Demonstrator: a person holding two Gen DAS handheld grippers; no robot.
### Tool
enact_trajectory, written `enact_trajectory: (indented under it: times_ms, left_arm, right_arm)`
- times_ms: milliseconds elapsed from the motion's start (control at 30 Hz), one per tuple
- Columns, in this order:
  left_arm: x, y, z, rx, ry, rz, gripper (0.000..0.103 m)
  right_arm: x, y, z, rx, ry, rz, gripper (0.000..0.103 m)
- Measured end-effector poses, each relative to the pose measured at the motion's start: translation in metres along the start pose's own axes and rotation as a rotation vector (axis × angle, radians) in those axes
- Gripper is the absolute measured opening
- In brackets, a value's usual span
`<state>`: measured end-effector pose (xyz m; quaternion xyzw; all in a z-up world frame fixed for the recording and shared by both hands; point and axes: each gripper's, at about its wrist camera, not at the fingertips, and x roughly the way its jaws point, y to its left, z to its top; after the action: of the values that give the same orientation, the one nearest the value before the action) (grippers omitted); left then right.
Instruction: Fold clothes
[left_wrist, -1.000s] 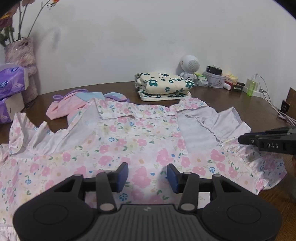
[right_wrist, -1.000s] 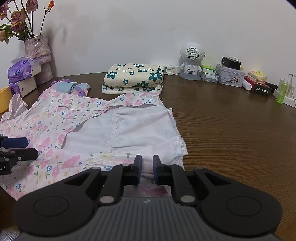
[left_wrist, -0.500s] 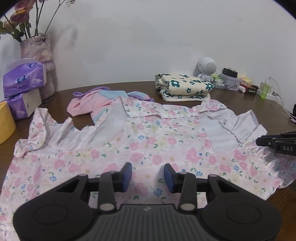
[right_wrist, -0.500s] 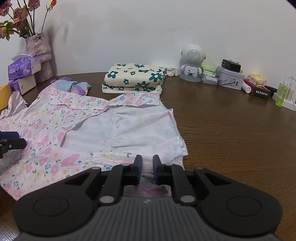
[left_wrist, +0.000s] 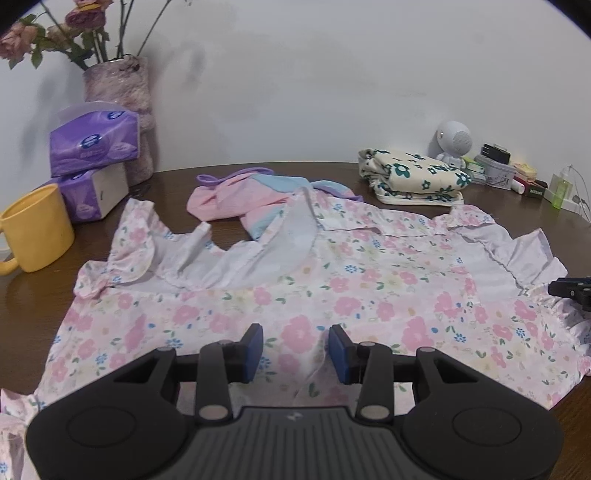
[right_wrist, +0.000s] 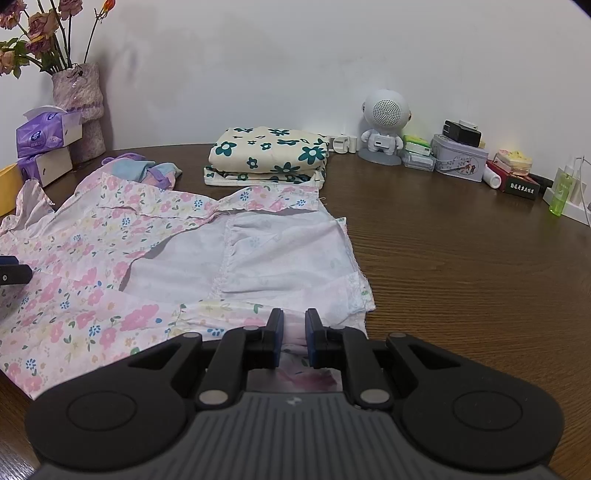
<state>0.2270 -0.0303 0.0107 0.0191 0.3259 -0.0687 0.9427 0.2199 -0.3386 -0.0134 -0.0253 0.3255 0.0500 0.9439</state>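
a dark wooden table (right_wrist: 461, 266) is running up to a plain white wall, with a vase of dried flowers (left_wrist: 118, 110), purple tissue packs (left_wrist: 92, 140) and a yellow mug (left_wrist: 35, 227) at one side, and a folded green-flowered cloth (right_wrist: 269, 153) by a small white robot speaker (right_wrist: 384, 122) at the back. the pink floral garment (left_wrist: 314, 291) is lying spread across the near half of the table, its pale inner side showing at both ruffled sleeves, with a pink and blue piece of clothing (left_wrist: 240, 195) bunched just behind it.

the right gripper (right_wrist: 293, 332) is pinching the garment's near right edge, its jaws nearly together with a fold of cloth between them. the left gripper (left_wrist: 295, 349) is standing part open over the near hem; cloth is showing between the pads, but whether they are pressing on it is hard to say, and it looks more like hovering.

to do this step well, the left side probably wants a matching pinch on the hem, taken level with the right one, so that both corners are lifting together and the cloth is folding over without skewing or dragging the bunched clothing.

both grippers are pointing forward and slanting down toward the table, side by side, the right one's tip showing at the left view's edge.
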Motion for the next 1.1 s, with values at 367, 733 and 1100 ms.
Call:
enact_trajectory:
  times_ms: [367,733,1100]
  left_arm:
    - [-0.016,-0.068,0.014,0.023,-0.05,-0.239,0.037]
    - [0.021,-0.146,0.016,0.077,0.018,-0.286,0.037]
    - [0.019,-0.119,0.01,0.111,0.002,-0.17,0.031]
  right_arm:
    - [0.001,0.001,0.0,-0.003,-0.001,-0.002,0.013]
    - [0.0,0.0,0.0,-0.006,-0.006,0.003,0.013]
    - [0.0,0.0,0.0,-0.013,-0.008,0.005,0.013]
